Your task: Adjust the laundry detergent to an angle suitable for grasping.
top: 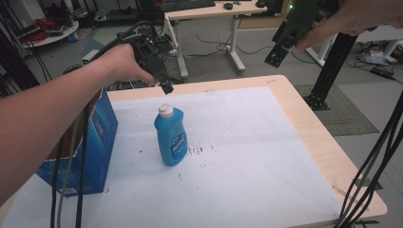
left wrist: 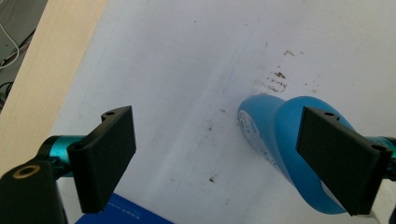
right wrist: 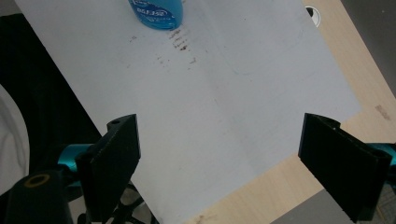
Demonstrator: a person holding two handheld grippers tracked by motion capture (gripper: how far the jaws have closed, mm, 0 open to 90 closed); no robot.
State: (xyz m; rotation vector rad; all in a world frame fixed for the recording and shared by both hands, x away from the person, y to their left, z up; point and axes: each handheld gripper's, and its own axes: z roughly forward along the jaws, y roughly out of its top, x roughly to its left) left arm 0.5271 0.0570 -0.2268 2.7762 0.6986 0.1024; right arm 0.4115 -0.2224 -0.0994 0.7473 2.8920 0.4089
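Note:
A blue dish-soap bottle [top: 170, 137] with a white cap stands upright on the white sheet, left of the table's middle. My left gripper [top: 165, 85] hovers just above and behind its cap, pointing down. In the left gripper view its jaws [left wrist: 215, 158] stand wide open, with the bottle [left wrist: 275, 135] below and partly behind the right-hand jaw, not between the pads. My right gripper [top: 275, 54] is held high over the table's far right edge. Its jaws [right wrist: 219, 163] are open with nothing between them, and the bottle's base [right wrist: 156, 11] lies far off at the top.
A blue cardboard box [top: 97, 137] stands at the left edge, close to the bottle; its corner [left wrist: 130, 212] shows under the left gripper. Brown smudges [top: 199, 149] mark the sheet. Black cables [top: 375, 166] hang at the right. The wooden table rim [top: 323, 142] borders the sheet.

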